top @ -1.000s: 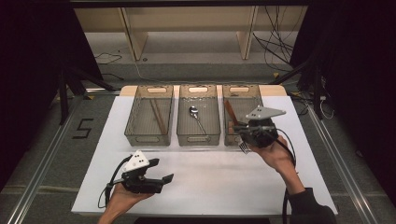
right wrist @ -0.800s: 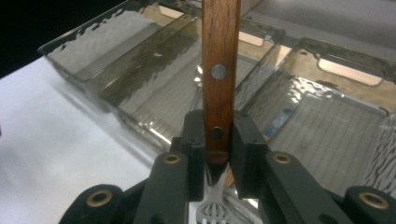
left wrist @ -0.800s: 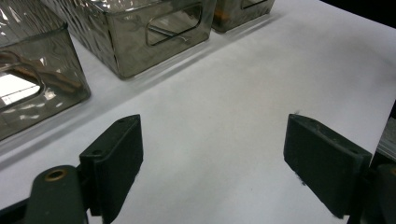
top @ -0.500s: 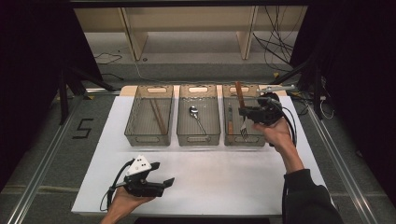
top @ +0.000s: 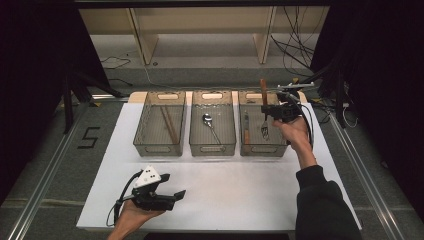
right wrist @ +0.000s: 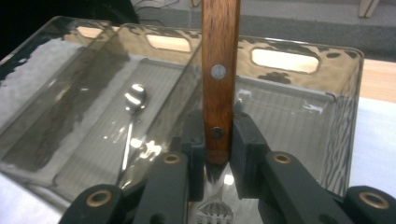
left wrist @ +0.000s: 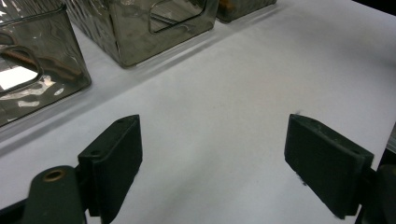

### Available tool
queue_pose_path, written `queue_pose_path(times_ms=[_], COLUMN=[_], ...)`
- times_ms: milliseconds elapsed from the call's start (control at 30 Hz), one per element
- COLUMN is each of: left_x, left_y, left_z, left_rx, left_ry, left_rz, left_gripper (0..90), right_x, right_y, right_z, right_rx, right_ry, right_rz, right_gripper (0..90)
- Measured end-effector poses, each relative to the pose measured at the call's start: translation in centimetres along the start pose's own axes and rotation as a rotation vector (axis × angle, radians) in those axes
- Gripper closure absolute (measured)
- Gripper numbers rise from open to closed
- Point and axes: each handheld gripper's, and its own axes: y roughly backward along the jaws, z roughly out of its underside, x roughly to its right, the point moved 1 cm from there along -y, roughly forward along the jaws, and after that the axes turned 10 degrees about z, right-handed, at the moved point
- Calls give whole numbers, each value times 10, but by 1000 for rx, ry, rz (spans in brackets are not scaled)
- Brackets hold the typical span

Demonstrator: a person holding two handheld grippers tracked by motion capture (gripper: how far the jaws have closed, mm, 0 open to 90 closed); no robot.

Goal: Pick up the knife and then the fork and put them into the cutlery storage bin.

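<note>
Presently, right gripper [top: 274,111] clamped on wooden-handled fork [right wrist: 219,79], upright with tines down, over the bin [top: 280,145] beneath it; left gripper [top: 167,189] wide open, empty, above the worktop [top: 240,190].

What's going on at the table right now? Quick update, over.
Right gripper shut on wooden-handled fork, tines down over right bin. Left gripper open, empty, low over white mat. Nothing blocking.

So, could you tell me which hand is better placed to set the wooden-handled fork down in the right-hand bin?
The right. Its gripper is shut on the fork, held tines-down over the right-hand bin. The left gripper sits open and empty at the table's near edge.
</note>
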Motion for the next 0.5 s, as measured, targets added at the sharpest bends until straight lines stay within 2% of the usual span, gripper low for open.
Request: queue_pose_path(times_ms=[100,167,367,500], left_x=[1,1,0,0], left_y=[1,2,3,2], left_z=[-1,0,0,0], left_rx=[13,10,18,16], left_ry=[0,-1,-2,-2], left_rz=[-3,-3,-7,-9], left_gripper=[188,188,188,185], right_x=[2,2,5,6], right_y=[-10,-15,-26,-25], right_z=[3,7,15,18], right_rx=[-39,-62,-98,-106], right_ry=[-7,5,-6,-26], right_rz=[14,25,36,25], right_gripper=[777,776,768,603])
